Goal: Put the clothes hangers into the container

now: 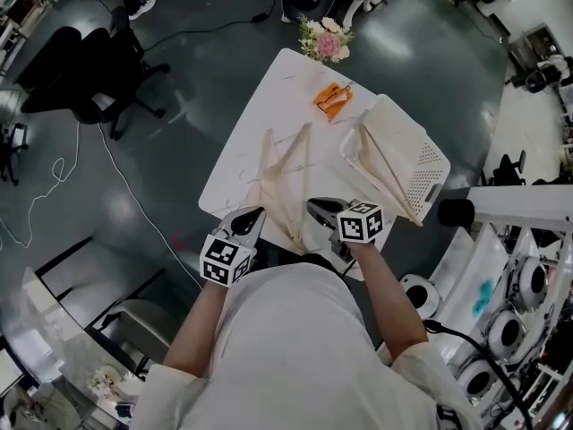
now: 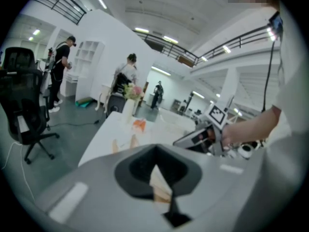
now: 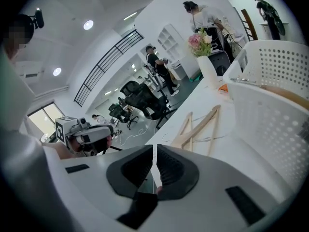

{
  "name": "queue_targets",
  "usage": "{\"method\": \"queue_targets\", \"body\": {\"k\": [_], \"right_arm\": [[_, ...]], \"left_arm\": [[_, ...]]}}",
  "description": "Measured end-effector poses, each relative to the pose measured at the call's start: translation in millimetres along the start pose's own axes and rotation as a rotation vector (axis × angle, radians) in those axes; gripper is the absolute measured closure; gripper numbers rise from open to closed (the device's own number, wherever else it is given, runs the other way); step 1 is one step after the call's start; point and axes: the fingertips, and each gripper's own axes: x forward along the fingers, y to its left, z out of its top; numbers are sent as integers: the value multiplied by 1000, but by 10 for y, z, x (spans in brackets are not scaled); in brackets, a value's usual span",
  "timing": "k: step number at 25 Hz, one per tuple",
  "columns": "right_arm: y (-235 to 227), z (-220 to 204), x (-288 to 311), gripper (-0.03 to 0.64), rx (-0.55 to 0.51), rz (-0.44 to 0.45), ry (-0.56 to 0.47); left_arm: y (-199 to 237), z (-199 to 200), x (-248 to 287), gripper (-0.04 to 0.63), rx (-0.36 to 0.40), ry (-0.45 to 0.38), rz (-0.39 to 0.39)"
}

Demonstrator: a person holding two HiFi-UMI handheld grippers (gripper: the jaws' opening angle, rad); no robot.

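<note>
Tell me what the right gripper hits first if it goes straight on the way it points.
Probably the white table, just short of the wooden hangers lying on it; depth is unclear.

Site: open-plan robotics lab hall | evidence: office chairs (image 1: pixel 89 72) left of left gripper (image 1: pixel 253 215); mezzanine railing (image 2: pixel 58 5), strip lights (image 2: pixel 101 3) above it; white cabled machinery (image 1: pixel 524 280) right of right gripper (image 1: pixel 318 207)

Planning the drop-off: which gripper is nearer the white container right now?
Right. The right gripper sits just left of the white container; the left gripper is farther left, beyond the wooden hangers lying on the table.
</note>
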Motion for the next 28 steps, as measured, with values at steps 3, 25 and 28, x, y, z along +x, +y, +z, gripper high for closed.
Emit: {"method": "queue_targets", "body": {"k": [3,25,28], "right_arm": [[0,-92,210,604,-20,-2,46],[-503,-661,1442,497,-125,-193,334],[-604,-648,1548,483,-135,-238,342]], "left_arm": [[108,-66,-52,594,-15,9,15],[810,-436,-490,594,-94,62,62],[880,-482,-537,594,-102,71,63]]}}
